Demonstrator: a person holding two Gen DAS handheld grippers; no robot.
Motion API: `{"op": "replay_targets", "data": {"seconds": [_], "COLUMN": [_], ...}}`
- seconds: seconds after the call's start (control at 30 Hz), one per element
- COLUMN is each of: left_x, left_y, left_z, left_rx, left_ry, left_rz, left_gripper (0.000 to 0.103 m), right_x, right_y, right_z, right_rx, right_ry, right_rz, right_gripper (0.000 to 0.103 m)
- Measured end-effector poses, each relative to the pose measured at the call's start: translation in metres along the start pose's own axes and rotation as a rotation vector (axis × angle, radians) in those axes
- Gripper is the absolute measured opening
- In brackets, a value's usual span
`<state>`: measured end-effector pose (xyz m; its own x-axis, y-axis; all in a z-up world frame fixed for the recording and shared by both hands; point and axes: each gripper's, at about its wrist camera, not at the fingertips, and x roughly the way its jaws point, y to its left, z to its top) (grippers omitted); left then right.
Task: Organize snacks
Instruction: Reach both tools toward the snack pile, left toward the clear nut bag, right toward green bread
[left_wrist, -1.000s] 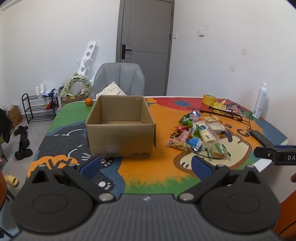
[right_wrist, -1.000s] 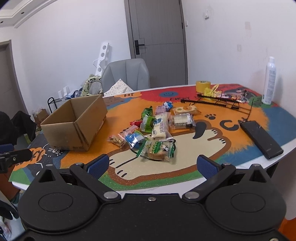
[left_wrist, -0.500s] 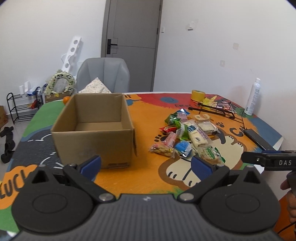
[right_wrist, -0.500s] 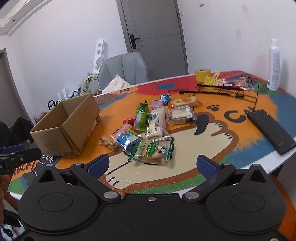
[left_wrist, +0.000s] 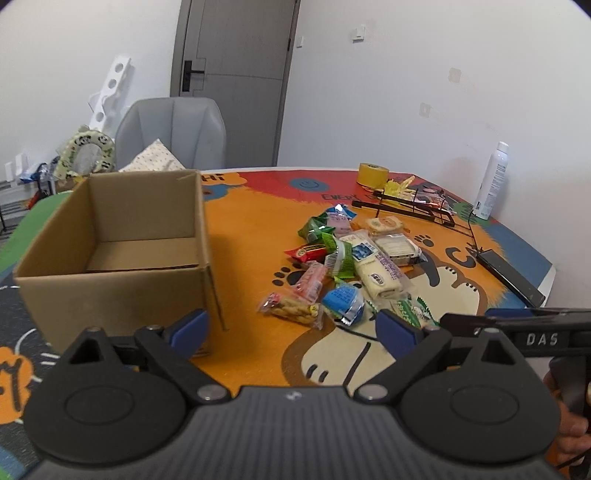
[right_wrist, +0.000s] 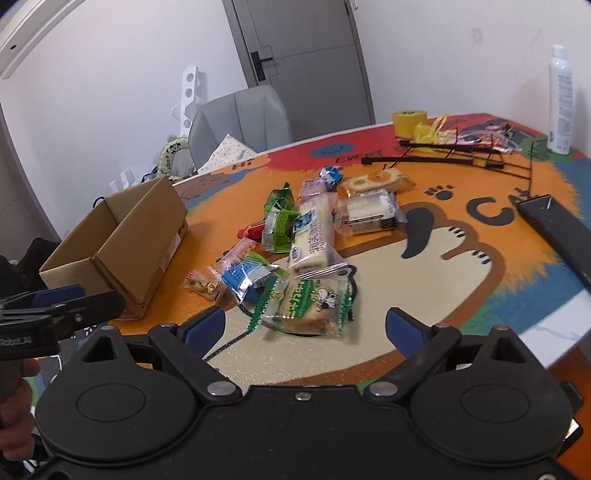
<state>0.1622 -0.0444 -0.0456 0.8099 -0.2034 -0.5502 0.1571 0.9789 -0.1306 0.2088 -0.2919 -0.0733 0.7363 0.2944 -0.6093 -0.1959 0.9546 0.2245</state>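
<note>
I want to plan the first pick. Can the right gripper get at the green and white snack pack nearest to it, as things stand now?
Probably yes. The right gripper is open and empty, and the green and white snack pack lies just ahead of its fingertips at the near edge of the pile, with nothing on top of it.

Bare mat (left_wrist: 251, 236) lies open between the cardboard box (left_wrist: 122, 258) and the snack pile (left_wrist: 343, 266).

Far ahead of the fingers, a grey chair (left_wrist: 173, 133) stands before a grey door (left_wrist: 236, 74). Ahead and right, a yellow tape roll (left_wrist: 372, 173), black wire rack (left_wrist: 413, 210), white spray bottle (left_wrist: 490, 181) and dark phone (right_wrist: 557, 229) sit on the counter (left_wrist: 255, 229).
</note>
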Motion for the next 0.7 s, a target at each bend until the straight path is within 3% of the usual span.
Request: {"op": "replay_targets", "data": {"seconds": [0.1,0.7], "left_x": [0.011,0.068], "left_y": [-0.002,-0.010], "left_z": [0.007,0.016], "left_rx": [0.000,0.006], "left_ry": [0.011,0.068], "left_rz": [-0.027,-0.008], "left_gripper": [0.089,0.073], "right_x": [0.011,0.067], "right_y": [0.001,0.006], "right_z": [0.005,0.013], "right_rx": [0.002,-0.036], "right_ry": [0.025,0.124], "right_rz": [0.010,-0.044], "right_gripper": [0.089,0.088]}}
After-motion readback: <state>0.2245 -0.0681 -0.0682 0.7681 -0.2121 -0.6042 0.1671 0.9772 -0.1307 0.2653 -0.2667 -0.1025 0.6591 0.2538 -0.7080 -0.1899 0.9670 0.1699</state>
